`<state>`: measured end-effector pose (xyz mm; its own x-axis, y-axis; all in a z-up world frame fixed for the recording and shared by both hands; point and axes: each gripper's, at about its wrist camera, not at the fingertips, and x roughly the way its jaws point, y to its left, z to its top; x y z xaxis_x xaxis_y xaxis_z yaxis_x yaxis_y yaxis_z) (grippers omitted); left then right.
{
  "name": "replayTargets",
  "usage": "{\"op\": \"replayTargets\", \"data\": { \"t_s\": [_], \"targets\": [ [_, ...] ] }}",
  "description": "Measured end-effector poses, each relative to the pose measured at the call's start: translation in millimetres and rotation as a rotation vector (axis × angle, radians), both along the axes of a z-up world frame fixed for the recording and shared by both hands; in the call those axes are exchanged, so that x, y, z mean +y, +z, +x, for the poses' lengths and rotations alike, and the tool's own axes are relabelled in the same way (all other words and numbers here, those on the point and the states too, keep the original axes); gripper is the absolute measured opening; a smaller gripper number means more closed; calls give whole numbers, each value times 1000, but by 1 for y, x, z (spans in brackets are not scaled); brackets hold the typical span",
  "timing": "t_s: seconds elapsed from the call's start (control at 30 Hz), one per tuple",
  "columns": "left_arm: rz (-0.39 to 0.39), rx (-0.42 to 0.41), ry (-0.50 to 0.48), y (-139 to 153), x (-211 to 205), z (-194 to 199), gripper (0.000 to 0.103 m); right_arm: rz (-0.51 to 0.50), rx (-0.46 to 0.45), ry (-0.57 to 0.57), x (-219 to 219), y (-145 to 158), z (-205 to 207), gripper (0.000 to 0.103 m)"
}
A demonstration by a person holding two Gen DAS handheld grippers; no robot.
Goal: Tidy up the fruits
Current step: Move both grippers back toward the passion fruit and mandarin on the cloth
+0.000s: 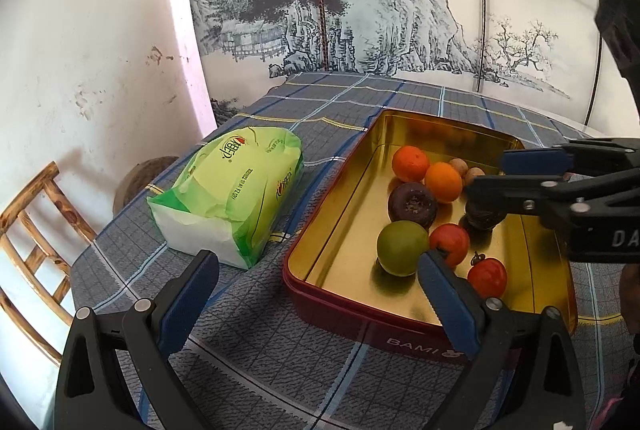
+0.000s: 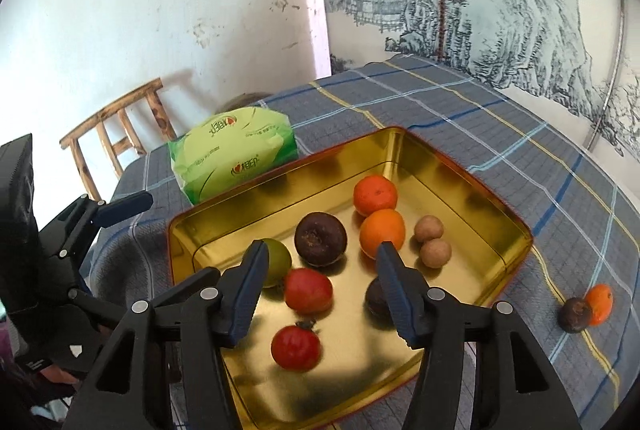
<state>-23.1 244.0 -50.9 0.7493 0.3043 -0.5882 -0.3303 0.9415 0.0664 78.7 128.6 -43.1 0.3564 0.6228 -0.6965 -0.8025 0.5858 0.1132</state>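
Note:
A gold-lined red tin [image 1: 340, 190] [image 2: 460, 166] sits on the checked tablecloth. It holds two oranges [image 2: 375, 195], two dark passion fruits [image 2: 320, 238], a green fruit [image 1: 402, 248], two red tomatoes [image 2: 308, 290] and two small brown longans [image 2: 429, 229]. My right gripper [image 2: 320, 252] [image 1: 486, 170] is open and empty above the tin; a dark passion fruit [image 2: 376, 300] [image 1: 482, 218] lies under its right finger. My left gripper [image 1: 316, 264] is open and empty at the tin's near left edge. An orange [image 2: 599, 303] and a dark passion fruit [image 2: 575, 315] lie on the cloth right of the tin.
A green tissue pack [image 1: 232, 186] [image 2: 234, 158] lies left of the tin. A wooden chair [image 1: 32, 242] [image 2: 116, 134] stands beyond the table's left edge. A wall with a painted landscape [image 1: 360, 10] backs the table.

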Motion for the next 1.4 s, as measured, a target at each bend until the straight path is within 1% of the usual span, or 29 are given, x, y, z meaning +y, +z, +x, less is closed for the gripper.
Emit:
{"op": "replayTargets", "data": {
  "t_s": [0.1,0.27,0.5,0.7,0.8,0.87,0.97,1.07,1.13,1.2,1.23,1.3,1.4],
  "targets": [
    [0,1,0,1,-1,1,98,17,4,-29,-16,-1,2,61],
    [25,4,-6,6,-6,1,99,37,42,-101,-50,-9,15,64],
    [70,14,-29,15,-19,5,100,49,83,-226,-111,-22,34,66],
    [118,21,-57,24,-38,12,100,20,85,-344,-177,-36,42,70],
    [146,24,-89,31,-51,16,100,-6,81,-412,-212,-43,46,71],
    [154,26,-128,36,-61,21,100,-20,80,-457,-235,-46,48,71],
    [125,33,-239,47,-81,31,100,-18,74,-515,-266,-45,50,71],
    [113,42,-332,59,-105,47,100,-16,63,-551,-290,-44,52,73],
    [89,54,-404,66,-122,62,100,6,69,-568,-304,-45,53,73],
    [56,76,-475,69,-140,80,99,55,84,-568,-312,-44,52,73],
    [39,93,-510,70,-151,92,98,78,84,-565,-315,-44,51,74],
    [26,135,-563,66,-175,116,91,97,75,-549,-316,-43,48,75],
    [44,187,-615,54,-206,148,84,128,69,-529,-317,-40,44,79]
  ]
}}
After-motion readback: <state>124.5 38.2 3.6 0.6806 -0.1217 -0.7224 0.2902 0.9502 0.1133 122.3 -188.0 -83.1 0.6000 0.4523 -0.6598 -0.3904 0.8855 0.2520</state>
